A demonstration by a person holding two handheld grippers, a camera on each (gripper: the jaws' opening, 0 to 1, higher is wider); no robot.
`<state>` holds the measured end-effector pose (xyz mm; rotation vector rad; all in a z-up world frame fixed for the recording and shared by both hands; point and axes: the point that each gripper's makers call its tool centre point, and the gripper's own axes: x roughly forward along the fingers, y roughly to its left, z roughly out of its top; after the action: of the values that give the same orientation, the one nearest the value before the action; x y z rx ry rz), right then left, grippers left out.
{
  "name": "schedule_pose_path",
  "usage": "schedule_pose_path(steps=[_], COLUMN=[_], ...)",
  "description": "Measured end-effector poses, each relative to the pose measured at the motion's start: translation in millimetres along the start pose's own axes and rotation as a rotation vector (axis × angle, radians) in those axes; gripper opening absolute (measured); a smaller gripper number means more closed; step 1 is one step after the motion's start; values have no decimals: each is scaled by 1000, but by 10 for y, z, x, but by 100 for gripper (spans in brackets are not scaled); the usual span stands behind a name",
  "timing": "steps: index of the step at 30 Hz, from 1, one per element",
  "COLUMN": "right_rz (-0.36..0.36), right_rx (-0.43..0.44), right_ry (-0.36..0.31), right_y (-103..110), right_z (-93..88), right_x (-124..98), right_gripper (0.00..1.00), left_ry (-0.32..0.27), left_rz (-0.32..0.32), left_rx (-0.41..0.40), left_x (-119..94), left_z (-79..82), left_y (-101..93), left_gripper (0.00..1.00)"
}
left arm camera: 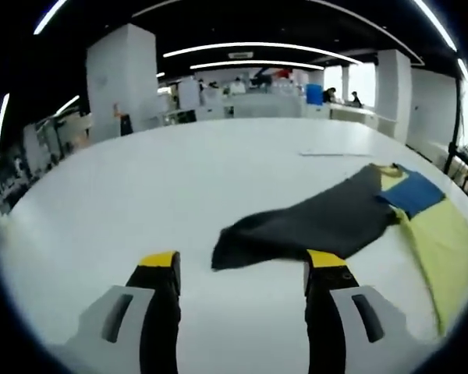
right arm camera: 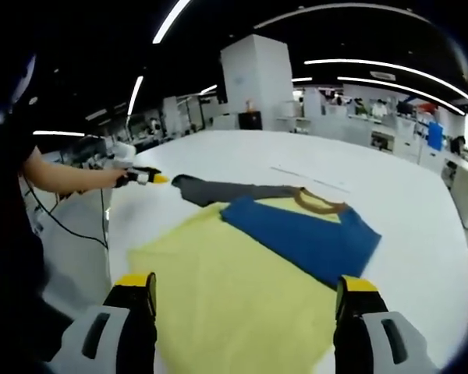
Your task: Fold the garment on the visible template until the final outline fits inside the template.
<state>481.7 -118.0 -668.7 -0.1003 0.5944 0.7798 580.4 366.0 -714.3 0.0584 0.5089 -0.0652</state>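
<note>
Grey sleeve (left arm camera: 312, 222) lies just ahead-right of our open left claw (left arm camera: 240, 274); right claw (right arm camera: 246, 292) open over yellow shirt (right arm camera: 234, 304).

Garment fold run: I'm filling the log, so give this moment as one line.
stage: fold unfinished | yellow, blue and grey cloth garment: spread on white table, grey sleeve out sideways | left gripper: open, empty | right gripper: open, over yellow panel

White table (right arm camera: 242, 152), large, smooth top. Directly on it lay one garment (right arm camera: 242, 288), spread flat: yellow body, blue panel (right arm camera: 304, 238), dark grey sleeve (left arm camera: 312, 222), brownish collar (right arm camera: 320, 204). A thin pale line (left arm camera: 335, 154) marked the tabletop beyond the garment.
</note>
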Motion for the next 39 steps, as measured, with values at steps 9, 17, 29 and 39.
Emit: schedule_pose_path(steps=[9,17,29,39], right_rz=[12,26,-15,-50], right_rx=[-6,13,23,26], right_ry=[5,-8,25,9], right_y=[13,43,-15,-63], right_z=[-29,-41,-175,-163], right_x=[42,99,48,-33], right_gripper=[94,94,89,87], left_ry=[49,70,67,60], left_rz=[31,56,12,40], left_rx=[0,-17,-60,-37], left_x=[198,301,413,263], left_z=[-146,-232,-257,-164], left_y=[84,189,91,143], left_gripper=[42,32,13,0])
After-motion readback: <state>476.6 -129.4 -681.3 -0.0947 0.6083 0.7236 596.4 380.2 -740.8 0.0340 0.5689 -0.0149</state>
